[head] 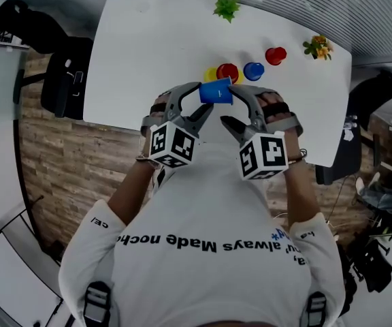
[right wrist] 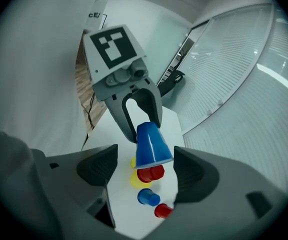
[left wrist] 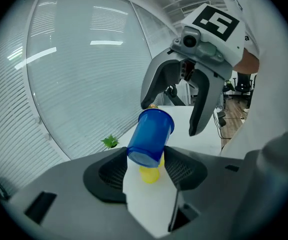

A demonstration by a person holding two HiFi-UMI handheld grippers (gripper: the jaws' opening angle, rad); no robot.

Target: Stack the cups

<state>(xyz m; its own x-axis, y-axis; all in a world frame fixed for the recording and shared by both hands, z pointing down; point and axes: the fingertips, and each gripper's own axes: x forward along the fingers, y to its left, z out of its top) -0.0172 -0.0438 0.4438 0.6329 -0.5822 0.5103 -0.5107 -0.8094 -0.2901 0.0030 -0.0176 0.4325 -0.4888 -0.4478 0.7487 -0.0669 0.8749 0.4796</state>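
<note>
Starting close in, the person's white printed shirt (head: 203,264) fills the bottom of the head view, and both tools are up side by side just ahead of it, over the near edge of the white tabletop (head: 148,39). Left tool (left wrist: 144,166): it's pinching the narrow closed end of the small blue plastic cup (head: 216,92), and the cup is off the surface, in the air, tilted, with its wide mouth aimed at the other tool. Right tool (right wrist: 146,163): its jaws are spread wide, and the cup's rim sits between them with the pads not pressing on it.

Beyond that, down on the tabletop, there's a loose row of cups. A yellow plastic cup (head: 210,74) is just beside a red plastic cup (head: 229,71), a second blue plastic cup (head: 253,70) is next along, and a second red plastic cup (head: 275,55) sits a little apart toward the right.

Further back, a small green leafy plant (head: 226,7) stands at the far edge, and a small plant with orange and yellow flowers (head: 318,47) stands by the right corner. Off to the left, a black office chair (head: 67,77) stands beside the tabletop on a brick-patterned floor (head: 67,155).
</note>
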